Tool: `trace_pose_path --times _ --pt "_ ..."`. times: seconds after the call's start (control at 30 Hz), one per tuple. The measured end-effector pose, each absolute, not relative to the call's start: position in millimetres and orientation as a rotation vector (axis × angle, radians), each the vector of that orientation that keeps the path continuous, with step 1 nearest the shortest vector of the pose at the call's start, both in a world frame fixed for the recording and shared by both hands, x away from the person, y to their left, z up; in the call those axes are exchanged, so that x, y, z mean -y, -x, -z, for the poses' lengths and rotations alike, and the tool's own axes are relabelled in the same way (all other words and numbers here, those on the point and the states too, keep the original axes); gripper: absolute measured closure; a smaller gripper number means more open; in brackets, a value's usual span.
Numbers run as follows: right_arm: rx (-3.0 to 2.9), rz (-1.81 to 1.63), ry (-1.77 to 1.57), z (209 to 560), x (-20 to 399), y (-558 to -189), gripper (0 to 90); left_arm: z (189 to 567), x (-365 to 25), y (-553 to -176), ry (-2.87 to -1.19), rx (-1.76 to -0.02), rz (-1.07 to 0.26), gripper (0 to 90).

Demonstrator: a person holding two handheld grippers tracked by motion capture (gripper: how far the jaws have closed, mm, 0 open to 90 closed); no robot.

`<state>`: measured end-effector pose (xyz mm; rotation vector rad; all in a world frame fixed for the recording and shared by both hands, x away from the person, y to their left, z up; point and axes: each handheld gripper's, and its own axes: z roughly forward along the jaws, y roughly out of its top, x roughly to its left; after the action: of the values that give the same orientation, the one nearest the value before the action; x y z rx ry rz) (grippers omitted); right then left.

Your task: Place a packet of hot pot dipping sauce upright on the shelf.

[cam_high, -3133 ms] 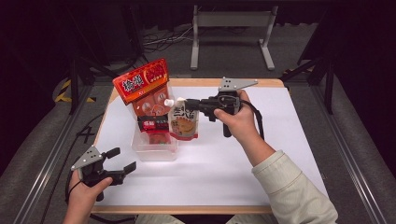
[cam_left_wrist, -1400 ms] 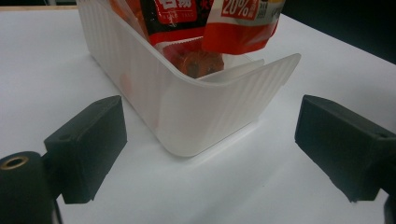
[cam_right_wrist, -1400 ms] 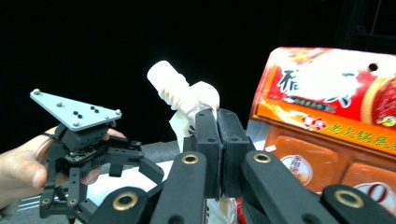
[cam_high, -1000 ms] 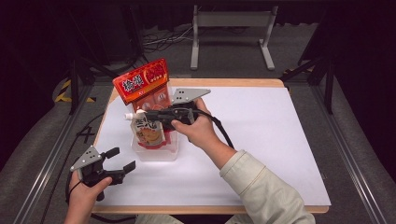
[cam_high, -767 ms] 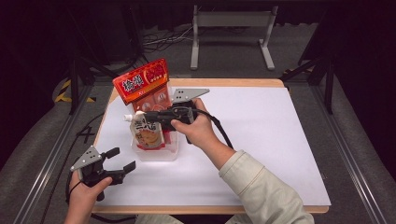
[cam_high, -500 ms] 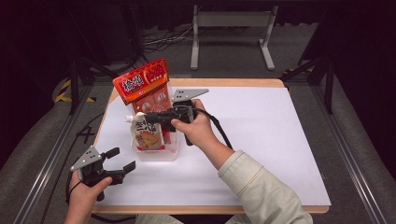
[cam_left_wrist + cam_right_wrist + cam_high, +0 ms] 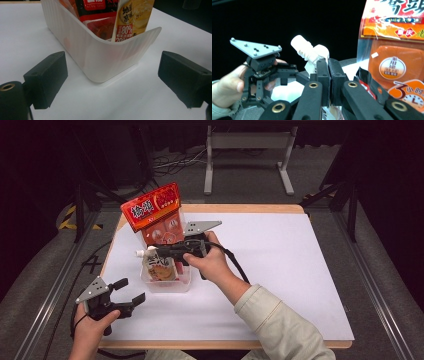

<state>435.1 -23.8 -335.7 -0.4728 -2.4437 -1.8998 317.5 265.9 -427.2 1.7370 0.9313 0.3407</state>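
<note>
Right gripper (image 7: pixel 150 254) pinched the pouch (image 7: pixel 159 267) over the bin (image 7: pixel 167 285) near the worktop's left edge; best lower it straight.

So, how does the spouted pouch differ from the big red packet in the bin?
The spouted pouch is smaller, pale yellow, with a white spout, and the right gripper is shut on its top. The big red packet is taller, orange-red, leaning back, untouched. Both stand in the clear bin.

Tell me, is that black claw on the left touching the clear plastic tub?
Apart. The left gripper view shows the left gripper open, white table visible between its jaws and the tub.
</note>
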Motion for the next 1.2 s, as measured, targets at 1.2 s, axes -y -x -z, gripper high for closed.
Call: trace_pose_path --times 1.2 --pt "2.514 1.842 0.485 358 25 -430 87.3 429 -265 -318 -1.746 -0.934 -0.332 9.8"
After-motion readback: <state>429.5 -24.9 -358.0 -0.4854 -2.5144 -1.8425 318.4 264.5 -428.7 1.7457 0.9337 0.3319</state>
